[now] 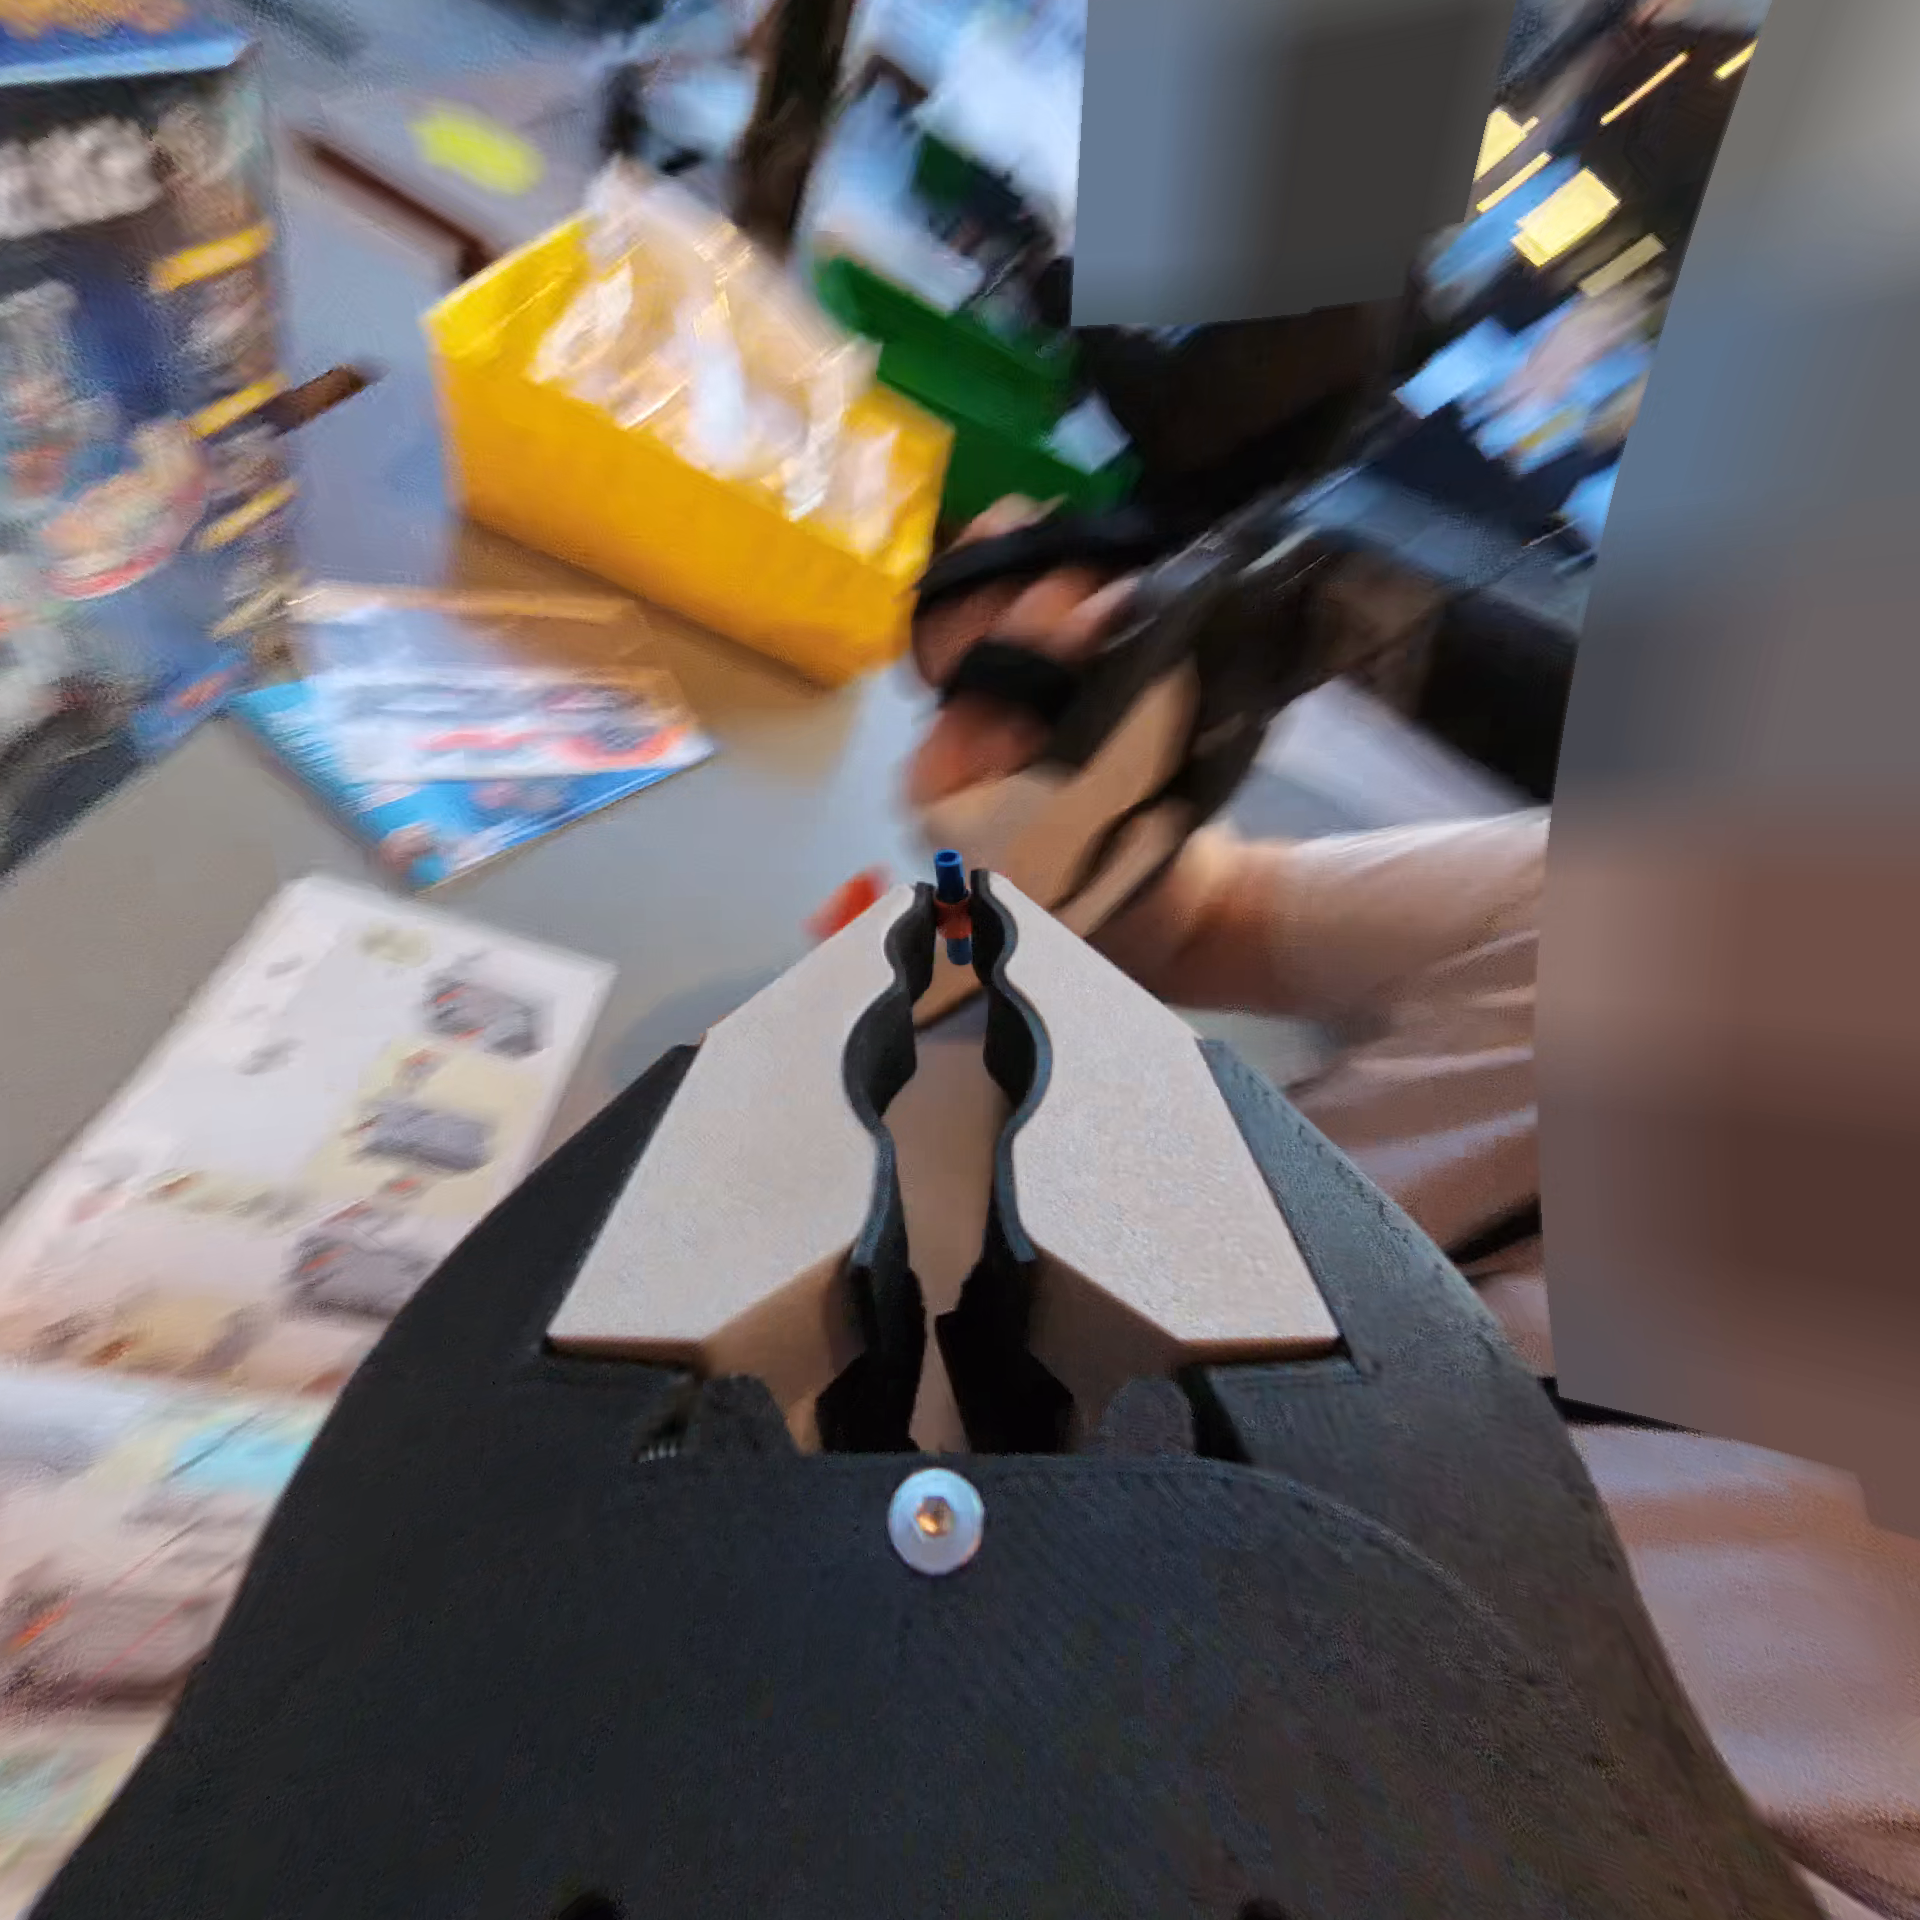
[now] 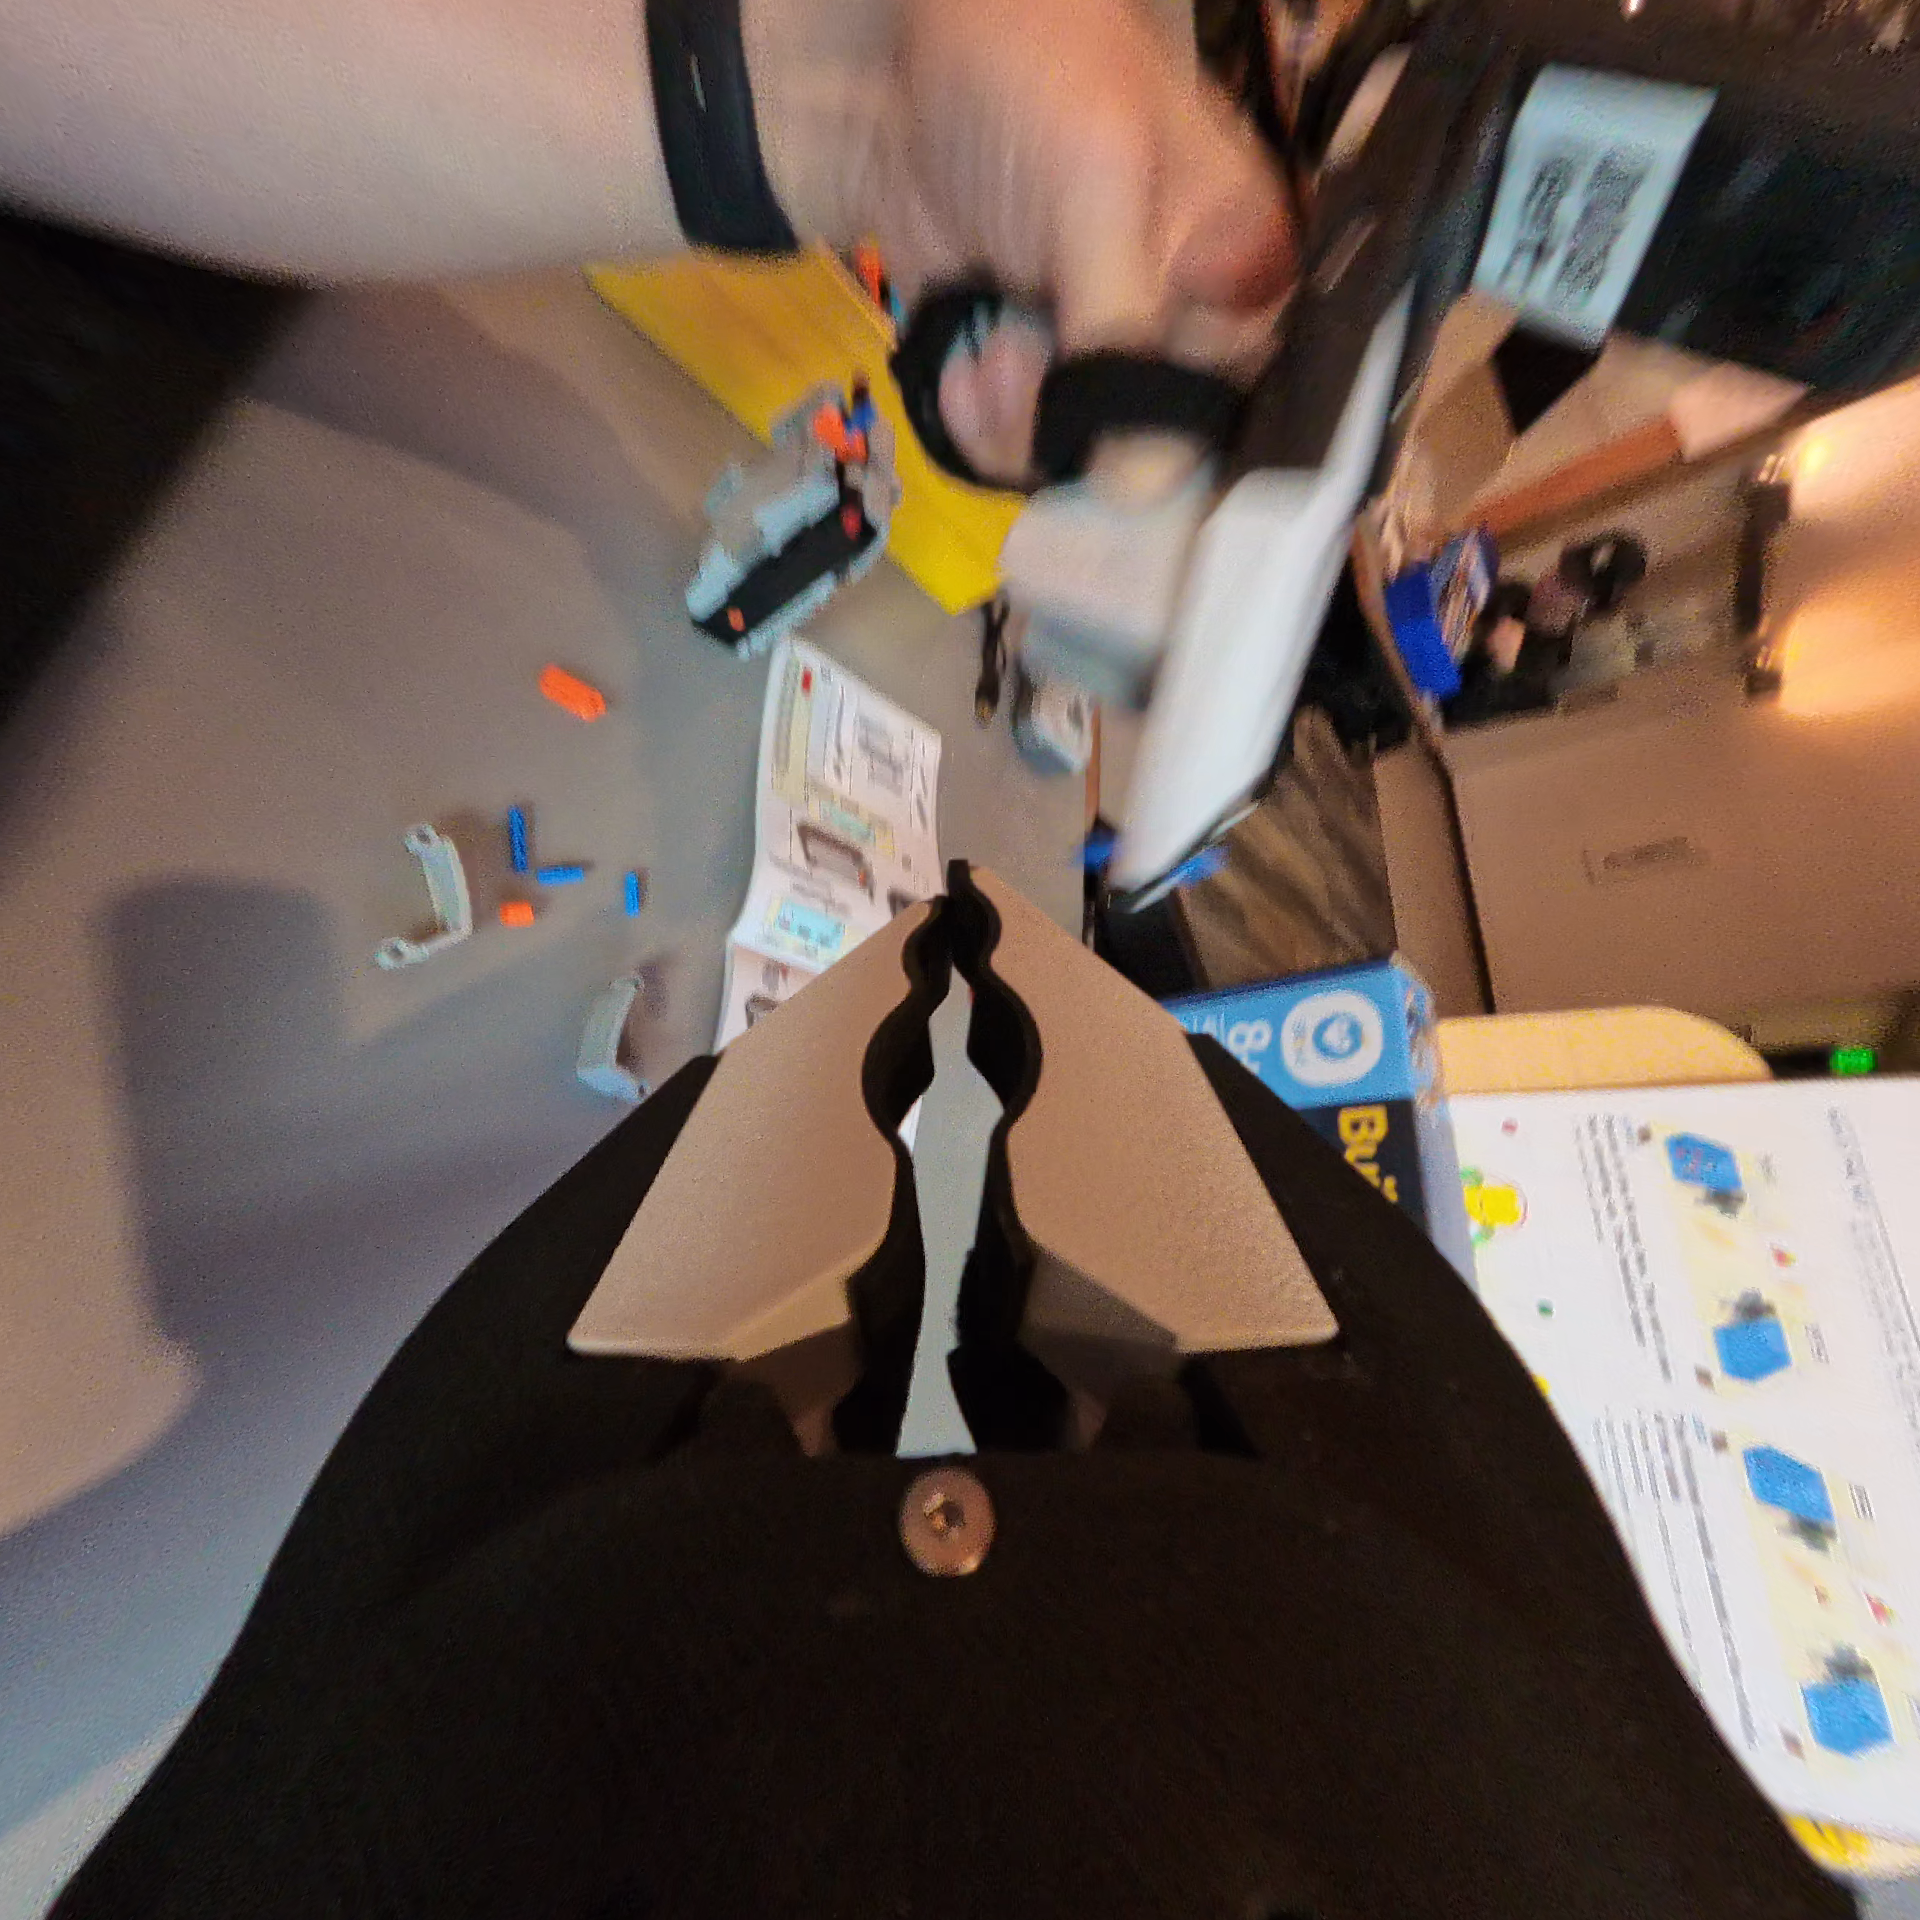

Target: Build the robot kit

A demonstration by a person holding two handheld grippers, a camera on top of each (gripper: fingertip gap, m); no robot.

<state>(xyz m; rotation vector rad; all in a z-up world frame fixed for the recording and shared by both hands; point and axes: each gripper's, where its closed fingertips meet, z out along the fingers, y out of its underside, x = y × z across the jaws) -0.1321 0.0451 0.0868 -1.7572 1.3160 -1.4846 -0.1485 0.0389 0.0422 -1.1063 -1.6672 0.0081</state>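
A: Left claw?

B: It is clamping a small blue plastic pin with an orange collar at the fingertips, above the grey counter. A yellow plastic bin holding clear bags and printed instruction booklets are lying beyond.

A: Right claw?

B: Tips are meeting, gripping nothing visible. Loose orange, blue and grey bricks are sitting on the counter. A blue carton is bearing writing, which I am not recording.
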